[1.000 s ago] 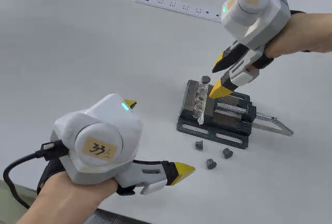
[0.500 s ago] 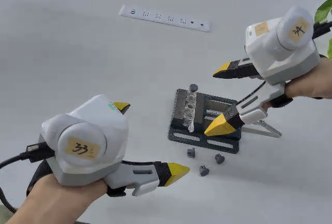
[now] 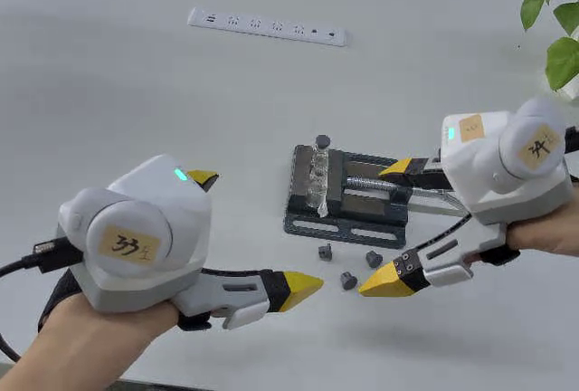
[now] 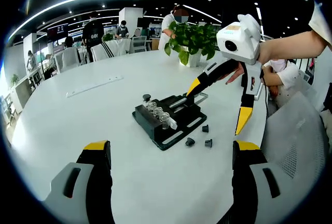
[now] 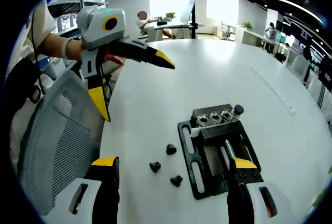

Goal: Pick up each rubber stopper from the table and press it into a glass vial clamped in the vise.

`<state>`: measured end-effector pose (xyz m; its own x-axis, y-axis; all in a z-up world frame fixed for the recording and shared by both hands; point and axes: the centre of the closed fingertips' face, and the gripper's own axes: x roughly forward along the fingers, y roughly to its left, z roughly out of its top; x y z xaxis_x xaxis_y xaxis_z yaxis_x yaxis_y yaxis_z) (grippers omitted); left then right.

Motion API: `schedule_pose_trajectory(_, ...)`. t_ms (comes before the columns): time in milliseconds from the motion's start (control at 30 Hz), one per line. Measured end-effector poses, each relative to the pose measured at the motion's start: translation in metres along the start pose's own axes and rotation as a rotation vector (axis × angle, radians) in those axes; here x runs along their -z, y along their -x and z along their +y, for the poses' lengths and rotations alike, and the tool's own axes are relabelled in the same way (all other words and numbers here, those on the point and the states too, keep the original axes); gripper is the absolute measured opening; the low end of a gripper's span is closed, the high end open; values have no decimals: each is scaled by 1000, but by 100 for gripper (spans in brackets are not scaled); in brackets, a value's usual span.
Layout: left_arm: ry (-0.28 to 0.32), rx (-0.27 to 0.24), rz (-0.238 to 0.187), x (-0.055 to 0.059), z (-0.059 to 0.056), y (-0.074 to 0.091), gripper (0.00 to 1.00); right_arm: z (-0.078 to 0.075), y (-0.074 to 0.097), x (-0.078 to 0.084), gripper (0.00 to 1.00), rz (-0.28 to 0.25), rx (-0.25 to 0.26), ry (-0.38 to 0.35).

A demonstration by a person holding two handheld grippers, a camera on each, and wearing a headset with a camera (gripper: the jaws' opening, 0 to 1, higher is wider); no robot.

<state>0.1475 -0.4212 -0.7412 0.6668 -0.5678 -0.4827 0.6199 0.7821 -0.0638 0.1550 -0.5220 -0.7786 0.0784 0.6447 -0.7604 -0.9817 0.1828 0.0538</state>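
Note:
A black vise (image 3: 344, 226) stands mid-table and clamps a row of glass vials (image 3: 318, 176). The far vial carries a dark rubber stopper (image 3: 322, 141). Three loose stoppers lie in front of the vise (image 3: 325, 252) (image 3: 348, 280) (image 3: 373, 259). My right gripper (image 3: 387, 226) is open, with one jaw over the vise screw and the other beside the loose stoppers. My left gripper (image 3: 253, 232) is open too, to the left of the vise and holding nothing. In the right gripper view the stoppers (image 5: 170, 149) lie between my jaws, left of the vise (image 5: 207, 141).
A white power strip (image 3: 267, 27) lies at the far side of the table. A green plant (image 3: 552, 20) stands at the right edge. A mesh chair (image 5: 57, 130) sits by the near table edge. People stand in the background.
My right gripper has come down from above the vise to its right front, near the loose stoppers, still open. The left gripper has stayed in place.

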Motion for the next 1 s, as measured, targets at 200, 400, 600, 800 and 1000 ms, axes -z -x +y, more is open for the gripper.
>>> schedule_pose_trajectory(200,0,7,1,2,-2,-1,97,-12,5,13,68,-76,158,-119)
schedule_pose_trajectory(400,4,10,1,3,-4,-2,97,-12,5,24,53,-110,247,-205)
schedule_pose_trajectory(600,8,16,5,5,-8,-3,97,-9,-4,29,38,-111,295,-260)
schedule_pose_trajectory(800,11,20,9,7,-9,-3,96,-8,-14,39,27,-69,324,-256)
schedule_pose_trajectory(1000,12,21,16,10,-10,-3,96,-6,-18,46,17,-40,329,-279)
